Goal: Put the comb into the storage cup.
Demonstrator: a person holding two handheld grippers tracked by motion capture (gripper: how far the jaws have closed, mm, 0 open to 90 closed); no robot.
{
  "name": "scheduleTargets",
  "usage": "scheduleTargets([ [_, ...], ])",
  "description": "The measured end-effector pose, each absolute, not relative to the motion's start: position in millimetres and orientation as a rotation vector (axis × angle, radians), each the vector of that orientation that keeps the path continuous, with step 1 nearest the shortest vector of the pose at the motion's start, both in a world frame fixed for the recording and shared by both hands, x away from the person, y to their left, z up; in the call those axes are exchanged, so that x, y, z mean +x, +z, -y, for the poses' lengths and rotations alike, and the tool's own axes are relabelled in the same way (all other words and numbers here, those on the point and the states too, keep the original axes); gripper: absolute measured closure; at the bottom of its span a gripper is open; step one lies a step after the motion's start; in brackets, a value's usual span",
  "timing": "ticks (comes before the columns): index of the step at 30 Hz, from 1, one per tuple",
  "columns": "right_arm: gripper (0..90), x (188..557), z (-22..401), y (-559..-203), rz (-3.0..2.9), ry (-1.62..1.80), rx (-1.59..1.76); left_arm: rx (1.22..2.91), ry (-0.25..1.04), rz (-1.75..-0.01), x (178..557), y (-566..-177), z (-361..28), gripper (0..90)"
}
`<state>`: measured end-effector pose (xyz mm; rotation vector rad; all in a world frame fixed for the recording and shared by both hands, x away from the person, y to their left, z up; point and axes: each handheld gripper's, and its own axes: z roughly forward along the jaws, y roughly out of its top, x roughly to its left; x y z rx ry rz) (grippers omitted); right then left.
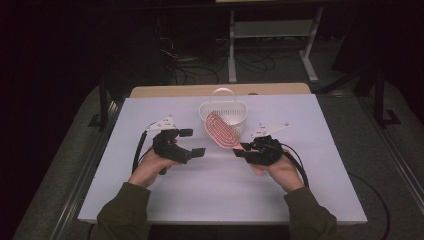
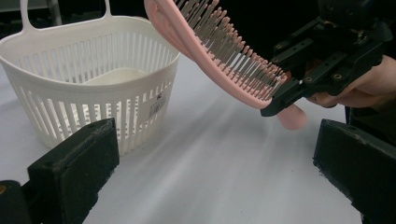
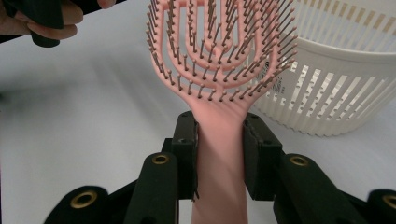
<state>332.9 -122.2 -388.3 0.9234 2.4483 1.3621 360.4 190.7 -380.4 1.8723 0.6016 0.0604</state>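
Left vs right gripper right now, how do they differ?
The right gripper is shut on the handle of the pink plastic vented hairbrush; the left gripper stands open with nothing between its jaws. The right one holds the brush head up beside the white slatted plastic basket; the left sits farther from it. Both are black, hand-held and over the white table.

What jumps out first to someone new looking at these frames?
The pink hairbrush: the right gripper clamps its handle and holds it up off the white table, head slanting toward the white slatted basket at the table's far middle. The left gripper hangs open with nothing between its jaws, to the left of the brush.
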Motion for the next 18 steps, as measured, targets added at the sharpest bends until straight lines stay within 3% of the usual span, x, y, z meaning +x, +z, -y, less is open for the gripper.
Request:
scheduleTargets([
  [18, 68.6, 329, 107, -390, -2.452, 1.383, 0.862, 1.887, 0.037, -0.597, 361, -380, -177, 0.1],
])
